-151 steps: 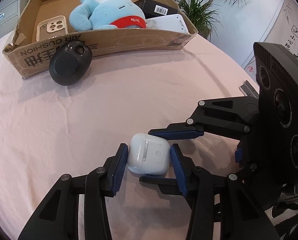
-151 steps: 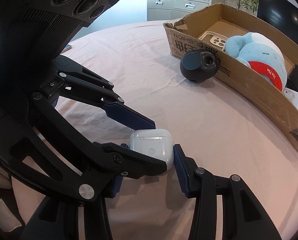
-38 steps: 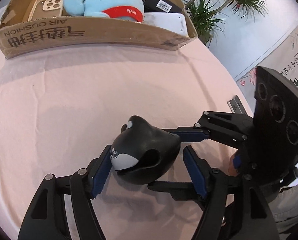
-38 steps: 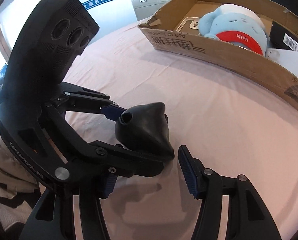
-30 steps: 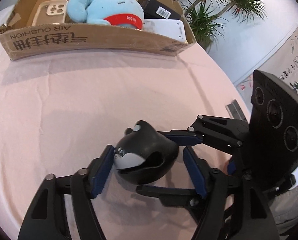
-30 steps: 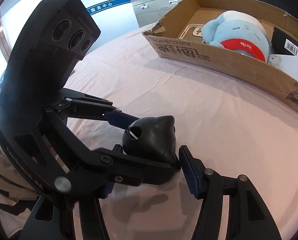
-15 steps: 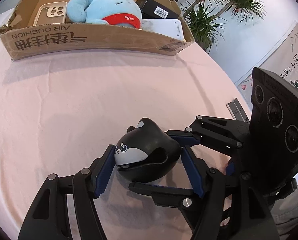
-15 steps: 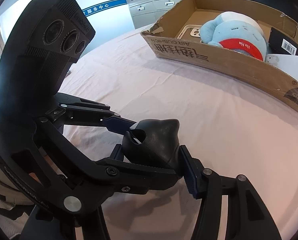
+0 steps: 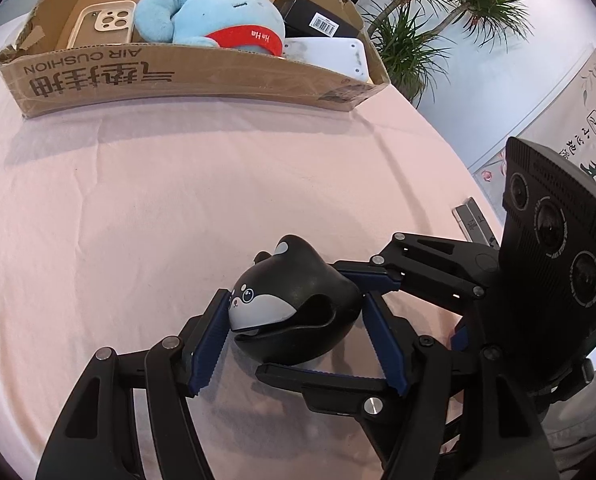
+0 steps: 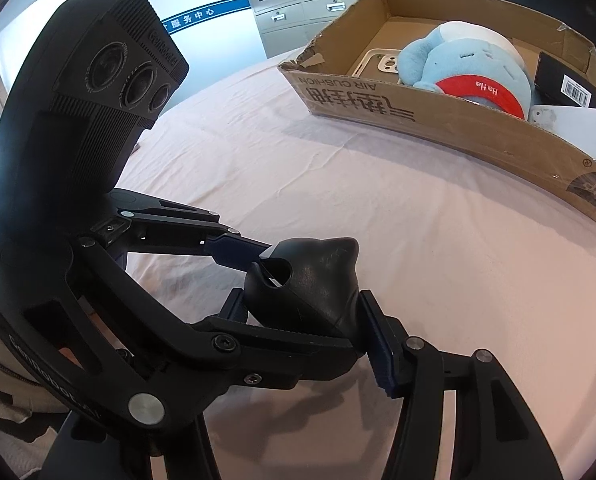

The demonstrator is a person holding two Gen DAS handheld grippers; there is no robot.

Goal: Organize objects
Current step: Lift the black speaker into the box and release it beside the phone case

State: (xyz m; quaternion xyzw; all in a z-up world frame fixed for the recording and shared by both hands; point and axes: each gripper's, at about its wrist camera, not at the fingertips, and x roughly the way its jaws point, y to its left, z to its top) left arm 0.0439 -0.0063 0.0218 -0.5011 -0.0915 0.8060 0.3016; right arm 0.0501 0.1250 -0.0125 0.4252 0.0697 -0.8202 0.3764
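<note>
Whale toy (image 9: 294,304) on pink tablecloth (image 9: 138,216), potted palms (image 9: 425,20) behind

Views, two, both wrist fisheyes I look through. Left: angled down along its fingers, close over the table (image 9: 118,216), box (image 9: 202,80) beyond, plant at upper right. Right: angled down likewise, equally close, cabinets behind. Shared: the whale toy (image 9: 294,304) (image 10: 309,284), box (image 10: 437,128), table (image 10: 417,208); each sees the other's camera housing.

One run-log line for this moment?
held: black whale toy | left gripper: shut on it | right gripper: shut on it | cardboard box: blue plush inside
</note>
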